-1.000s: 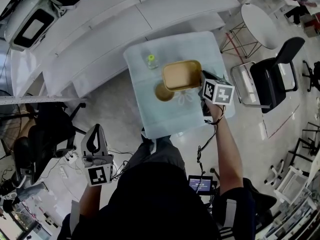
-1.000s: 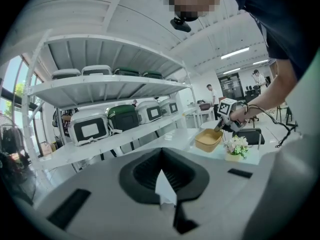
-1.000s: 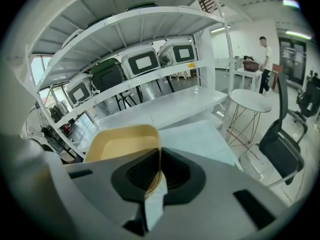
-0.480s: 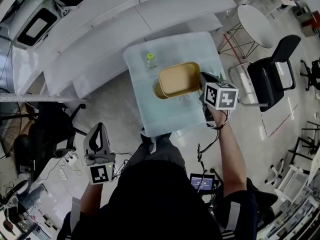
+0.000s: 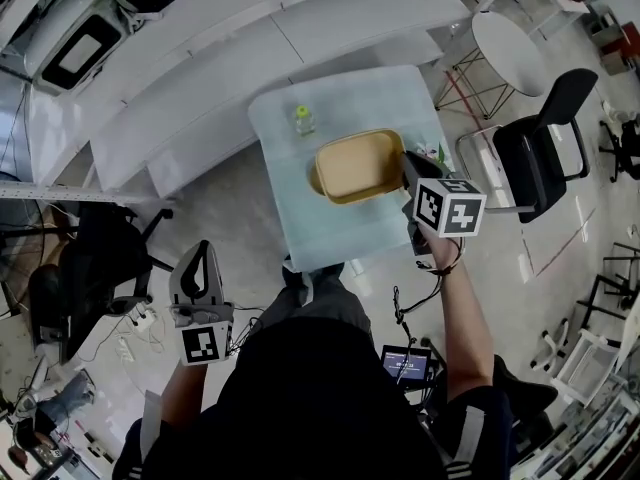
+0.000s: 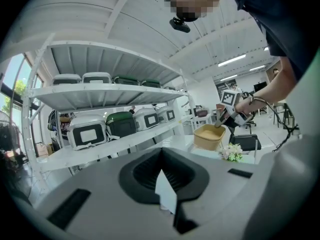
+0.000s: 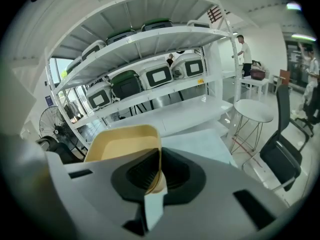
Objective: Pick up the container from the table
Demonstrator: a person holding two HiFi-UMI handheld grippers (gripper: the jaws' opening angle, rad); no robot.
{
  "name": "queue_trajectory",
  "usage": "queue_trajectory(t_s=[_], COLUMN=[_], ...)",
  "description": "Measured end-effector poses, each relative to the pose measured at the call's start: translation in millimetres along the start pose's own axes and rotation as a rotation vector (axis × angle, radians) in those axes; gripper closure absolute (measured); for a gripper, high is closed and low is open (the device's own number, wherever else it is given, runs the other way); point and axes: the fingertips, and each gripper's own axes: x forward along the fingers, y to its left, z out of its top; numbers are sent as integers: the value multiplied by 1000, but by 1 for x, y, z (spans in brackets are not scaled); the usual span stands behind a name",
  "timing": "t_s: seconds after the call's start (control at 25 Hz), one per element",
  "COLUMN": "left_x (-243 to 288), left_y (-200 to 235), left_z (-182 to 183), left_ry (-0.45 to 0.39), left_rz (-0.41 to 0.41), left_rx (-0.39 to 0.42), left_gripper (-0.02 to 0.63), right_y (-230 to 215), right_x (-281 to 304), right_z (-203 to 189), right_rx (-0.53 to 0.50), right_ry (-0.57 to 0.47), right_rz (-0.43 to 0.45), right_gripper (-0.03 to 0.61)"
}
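Note:
A tan rectangular container (image 5: 352, 166) hangs tilted above the pale green table (image 5: 310, 230). My right gripper (image 5: 408, 171) is shut on its right rim. In the right gripper view the thin rim of the container (image 7: 120, 145) runs straight between the closed jaws of that gripper (image 7: 156, 185). The left gripper view shows the container (image 6: 208, 136) from afar, held off the table top. My left gripper (image 5: 196, 286) is low at the left, away from the table, with its jaws (image 6: 165, 200) shut on nothing.
A small green-capped bottle (image 5: 303, 120) stands at the table's far left. A bunch of white flowers (image 6: 231, 153) lies near the table's right side. White shelves (image 5: 250, 38) run behind the table. A black office chair (image 5: 545, 143) and a round white side table (image 5: 515, 46) stand at the right.
My right gripper has risen with the container, which looks larger and now covers the dark round patch under it. My left gripper has stayed about where it was.

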Motion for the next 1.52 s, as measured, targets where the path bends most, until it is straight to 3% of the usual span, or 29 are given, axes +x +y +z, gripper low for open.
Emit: queue_trajectory(t_s=[0.72,1.12,1.52], left_x=[-15,-23,-27], left_y=[-9,-10,-12], left_z=[14,18,29], left_ry=[-51,-68,-107], left_rz=[-29,-37,-57], left_rx=[2,4,0], left_gripper=[609,611,610], right_y=[45,68,82], right_x=[-87,-139,-179], right_z=[-7,-18,-29], right_rx=[-9,26,-33], right_ry=[-137,-314,-457], right_rz=[25,24,-43], right_gripper=[563,563,563])
